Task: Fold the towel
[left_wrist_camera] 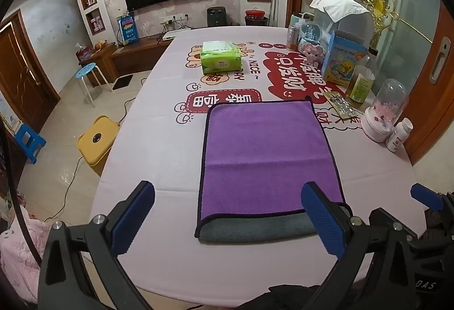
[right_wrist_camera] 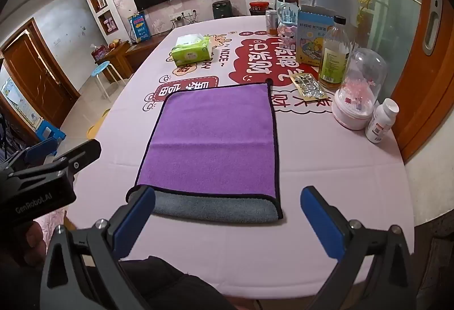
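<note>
The purple microfibre towel with black edging lies flat at the centre of the frame on the pink printed surface, its near edge turned over to show grey backing. The left gripper and right gripper hang at the lower frame, jaws spread wide, holding nothing. A green tissue pack sits beyond, upper centre.

Left gripper: black angular frame was seen, fitted with two blue ribbed pads; silver round screws were set at the finger joints.
Right gripper: the same black frame and blue pads were shown, with silver screws near each finger base.
Markings: "GenRobot.AI" was printed in pale letters on the left gripper's black body; "DAS" was read on the right's.
</note>
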Demonstrator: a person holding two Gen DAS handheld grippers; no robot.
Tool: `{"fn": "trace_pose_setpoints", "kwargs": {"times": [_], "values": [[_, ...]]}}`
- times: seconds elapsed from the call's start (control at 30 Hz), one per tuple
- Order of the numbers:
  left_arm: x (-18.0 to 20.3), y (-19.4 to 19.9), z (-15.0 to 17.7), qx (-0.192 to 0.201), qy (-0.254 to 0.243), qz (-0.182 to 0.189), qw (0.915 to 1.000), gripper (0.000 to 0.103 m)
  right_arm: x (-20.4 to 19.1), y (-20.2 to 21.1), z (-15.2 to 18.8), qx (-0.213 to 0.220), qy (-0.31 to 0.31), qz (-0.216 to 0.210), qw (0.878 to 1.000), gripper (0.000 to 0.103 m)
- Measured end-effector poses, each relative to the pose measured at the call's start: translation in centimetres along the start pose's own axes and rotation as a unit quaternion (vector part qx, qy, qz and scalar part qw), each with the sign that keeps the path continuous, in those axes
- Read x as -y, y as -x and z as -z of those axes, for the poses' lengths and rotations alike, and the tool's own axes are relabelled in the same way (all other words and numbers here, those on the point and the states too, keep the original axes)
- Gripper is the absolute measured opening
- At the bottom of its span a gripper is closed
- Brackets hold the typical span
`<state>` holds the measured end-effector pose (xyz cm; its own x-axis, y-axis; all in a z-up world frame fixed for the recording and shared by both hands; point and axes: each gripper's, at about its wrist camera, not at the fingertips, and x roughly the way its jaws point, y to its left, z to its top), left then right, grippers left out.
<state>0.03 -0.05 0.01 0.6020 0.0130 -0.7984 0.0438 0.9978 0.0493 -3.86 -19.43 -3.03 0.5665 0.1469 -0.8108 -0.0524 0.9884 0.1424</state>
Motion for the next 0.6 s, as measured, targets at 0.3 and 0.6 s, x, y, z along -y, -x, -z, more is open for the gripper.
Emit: {"fn": "trace_pose_setpoints", "kwargs": {"times": [0.3,0.6], "values": [[0.25,0.26,-0.06,0.008,-0.001,0.0,1.0,0.103,0.0,0.0,0.0,0.001,0.001,0.001,1.0,0.102],[0.27,0.23,-0.45,0.011,0.0,0.001,0.9999,0.102,0.04,-0.1,0.05,0.001,0.0,-0.001,1.0,0.102]]}}
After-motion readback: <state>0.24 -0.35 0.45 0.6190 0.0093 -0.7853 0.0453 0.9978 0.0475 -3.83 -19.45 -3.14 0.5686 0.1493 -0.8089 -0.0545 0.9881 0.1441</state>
